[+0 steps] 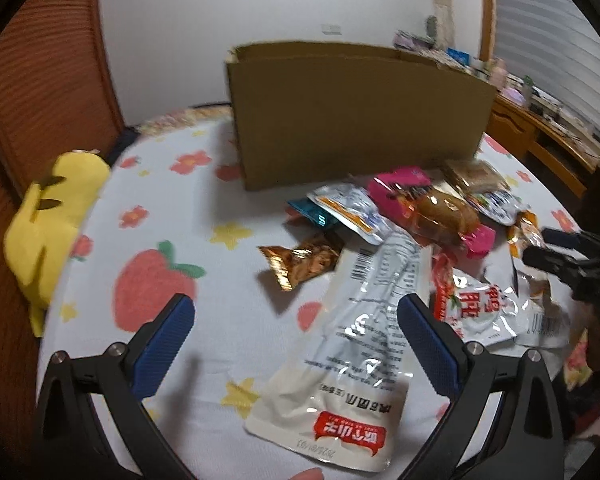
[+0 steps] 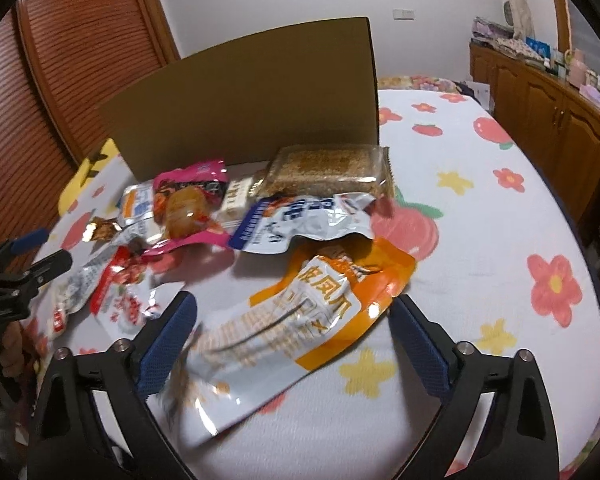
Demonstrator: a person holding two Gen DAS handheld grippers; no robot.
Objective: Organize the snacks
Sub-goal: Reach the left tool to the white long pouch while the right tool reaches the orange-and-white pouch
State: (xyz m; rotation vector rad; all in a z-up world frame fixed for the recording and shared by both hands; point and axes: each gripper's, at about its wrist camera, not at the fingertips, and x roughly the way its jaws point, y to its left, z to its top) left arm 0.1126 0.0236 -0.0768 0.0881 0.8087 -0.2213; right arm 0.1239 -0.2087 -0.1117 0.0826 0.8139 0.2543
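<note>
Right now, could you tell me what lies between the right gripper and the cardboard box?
The right wrist view shows an orange snack pouch, a blue-and-white pouch and a sesame bar pack before the cardboard box.

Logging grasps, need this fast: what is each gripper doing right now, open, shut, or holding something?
Left gripper: open, holding nothing; the white pouch lies between its fingers.
Right gripper: open, holding nothing; the orange pouch lies between its fingers.

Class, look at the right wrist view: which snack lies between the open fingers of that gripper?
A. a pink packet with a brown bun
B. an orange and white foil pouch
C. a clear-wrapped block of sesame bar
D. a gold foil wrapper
B: the orange and white foil pouch lies on the flowered sheet between the spread fingers of the right gripper, which do not touch it.
</note>
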